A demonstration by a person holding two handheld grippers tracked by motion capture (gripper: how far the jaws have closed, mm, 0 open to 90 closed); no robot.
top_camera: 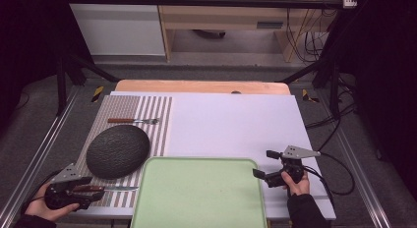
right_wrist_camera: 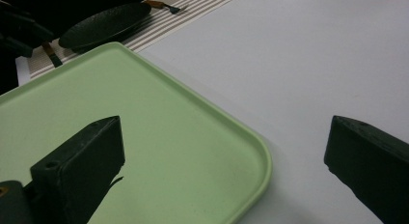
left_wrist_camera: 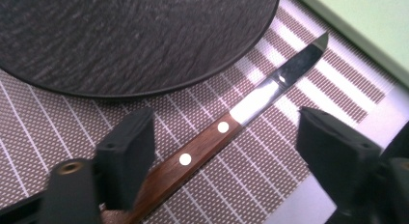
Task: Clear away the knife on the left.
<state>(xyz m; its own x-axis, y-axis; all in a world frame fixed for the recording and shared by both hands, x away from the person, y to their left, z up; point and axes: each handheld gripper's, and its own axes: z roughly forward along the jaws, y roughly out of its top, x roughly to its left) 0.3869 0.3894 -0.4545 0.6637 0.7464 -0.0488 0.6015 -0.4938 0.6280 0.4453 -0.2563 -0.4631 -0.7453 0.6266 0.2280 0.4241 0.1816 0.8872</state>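
At the lower left of the high view, the left gripper (top_camera: pixel 81 191) sits low over a striped placemat (top_camera: pixel 147 121), held by a hand (top_camera: pixel 40 204) coming in from the bottom edge; a knife (top_camera: pixel 109 188) with a wooden handle lies on the mat at its jaws, blade pointing right toward a green tray (top_camera: pixel 196 191) at bottom centre. Just above the knife, a dark round plate (top_camera: pixel 118 150) rests on the mat, and a fork (top_camera: pixel 134 121) lies near the mat's upper edge, well apart from the knife. At lower right, the right gripper (top_camera: pixel 263 164) hovers beside the tray's right edge over the white table cover (top_camera: pixel 236 122), jaws apart and empty. In the left gripper view, the knife (left_wrist_camera: pixel 231 132) runs diagonally from bottom left to upper right, its riveted handle between the two jaws; the jaws stand apart on either side of the handle, the left one just beside it, the right one clear of it, no clamping seen. The plate (left_wrist_camera: pixel 130 35) takes the upper left, the tray (left_wrist_camera: pixel 366 21) the upper right corner. In the right gripper view, the jaws stand wide apart with nothing between them, the left jaw over the tray (right_wrist_camera: pixel 144 137), the right over the white cover (right_wrist_camera: pixel 308 64); plate (right_wrist_camera: pixel 106 23) and fork (right_wrist_camera: pixel 164 6) show at upper left.
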